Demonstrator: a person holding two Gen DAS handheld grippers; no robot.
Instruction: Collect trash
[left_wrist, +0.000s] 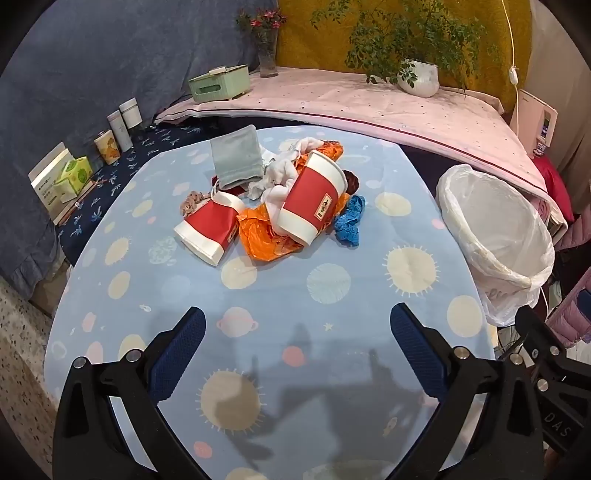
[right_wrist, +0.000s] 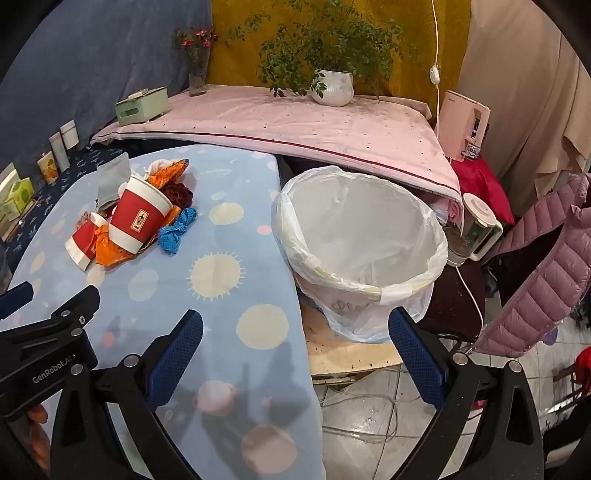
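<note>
A pile of trash lies on the blue planet-print table (left_wrist: 280, 317): a large red paper cup (left_wrist: 314, 195) (right_wrist: 138, 218), a smaller squashed red cup (left_wrist: 208, 230) (right_wrist: 83, 242), orange plastic wrap (left_wrist: 266, 240), a blue crumpled piece (left_wrist: 349, 219) (right_wrist: 175, 230), white tissue (left_wrist: 275, 177) and a grey pouch (left_wrist: 234, 158). A bin lined with a white bag (left_wrist: 495, 236) (right_wrist: 360, 243) stands off the table's right edge. My left gripper (left_wrist: 297, 325) is open and empty, over the table short of the pile. My right gripper (right_wrist: 295, 328) is open and empty, above the table's right edge beside the bin.
A pink-covered shelf (right_wrist: 295, 125) behind holds a green box (left_wrist: 219, 83), a flower vase (left_wrist: 267, 55) and a potted plant (right_wrist: 332, 86). Boxes and jars (left_wrist: 110, 140) line the left side. A purple jacket (right_wrist: 546, 273) and a kettle (right_wrist: 476, 225) are at the right.
</note>
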